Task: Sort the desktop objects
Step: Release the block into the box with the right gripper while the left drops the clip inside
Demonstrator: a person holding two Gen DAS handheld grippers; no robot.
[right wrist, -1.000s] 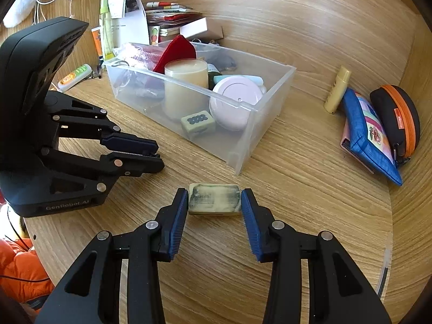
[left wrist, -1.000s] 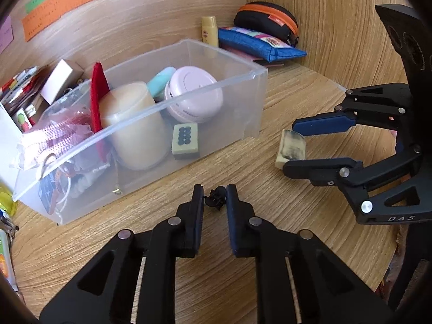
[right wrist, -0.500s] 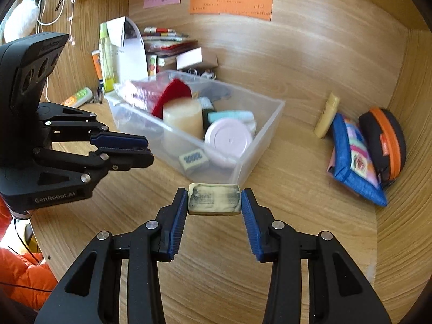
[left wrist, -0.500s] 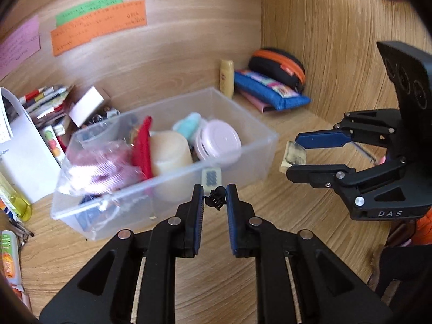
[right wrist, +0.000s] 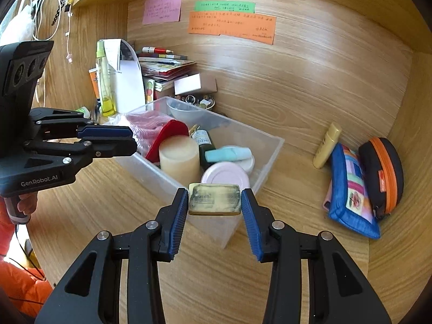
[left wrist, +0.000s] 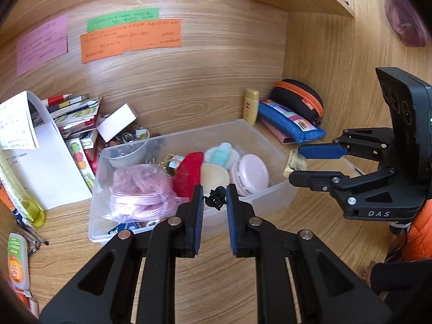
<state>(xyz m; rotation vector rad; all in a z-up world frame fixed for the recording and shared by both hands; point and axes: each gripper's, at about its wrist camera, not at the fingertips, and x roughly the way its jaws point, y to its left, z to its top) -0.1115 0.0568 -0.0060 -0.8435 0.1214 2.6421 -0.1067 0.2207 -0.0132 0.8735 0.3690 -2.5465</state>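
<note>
Left cam: the left gripper (left wrist: 213, 198) is pinched nearly shut on a tiny black clip (left wrist: 215, 198), with the clear bin (left wrist: 272, 202) right ahead below it. Right cam: the right gripper (right wrist: 214, 202) clamps a grubby eraser (right wrist: 214, 199) by its ends, long axis across the jaws, hovering at the bin's near corner.

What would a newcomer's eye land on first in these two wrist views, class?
Probably the smudged eraser clamped in the right gripper, raised near the clear bin. Next, the tiny black claw clip pinched in the left gripper in front of the bin's crowded contents. Bright sticky notes mark the back wall.
</note>
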